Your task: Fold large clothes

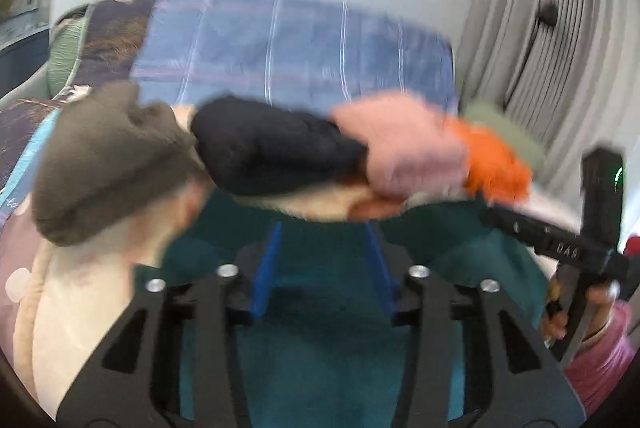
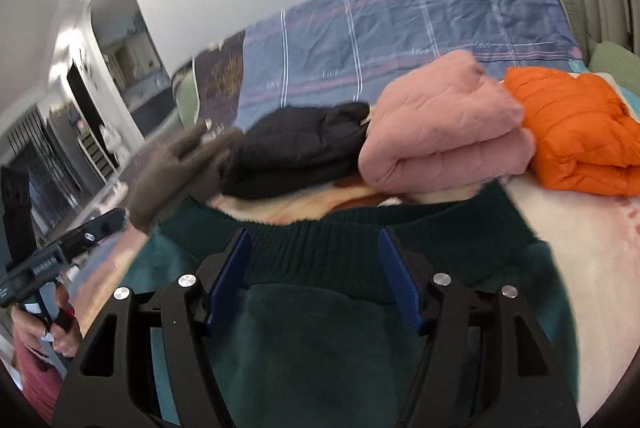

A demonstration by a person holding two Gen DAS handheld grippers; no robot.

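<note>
At the bottom of the left wrist view, the left gripper (image 1: pixel 326 248) stands over the dark green sweater (image 1: pixel 320 328), its blue fingers (image 1: pixel 266 270) parted and nothing pinched between them; the knit lies flat underneath and fills the lower centre of the frame. Across the middle runs a row of folded garments, all smeared by motion blur: a brown-grey one (image 1: pixel 108 164) at left, a black one (image 1: pixel 272 152) in the centre, a pink one (image 1: pixel 408 144) and an orange one (image 1: pixel 496 160) to the right. Behind them, a blue plaid sheet (image 1: pixel 288 44). At the right edge, the right gripper (image 1: pixel 560 244) shows, held by a hand (image 1: pixel 560 316) in a pink sleeve (image 1: pixel 600 360); from here I can't tell its jaws.

Over to the right wrist view, and it's sharper. Low in the centre, the right gripper (image 2: pixel 314 268) has its jaws spread wide, either side of the dark green sweater's (image 2: pixel 320 348) ribbed collar (image 2: pixel 316 240), with the pads clear of the cloth. Above, the same row: brown-grey (image 2: pixel 176 168), black (image 2: pixel 296 152), pink (image 2: pixel 440 140), orange (image 2: pixel 580 132), with the plaid sheet (image 2: pixel 400 28) behind. Lower left, the left gripper (image 2: pixel 72 240) appears in a hand (image 2: pixel 44 328).
</note>
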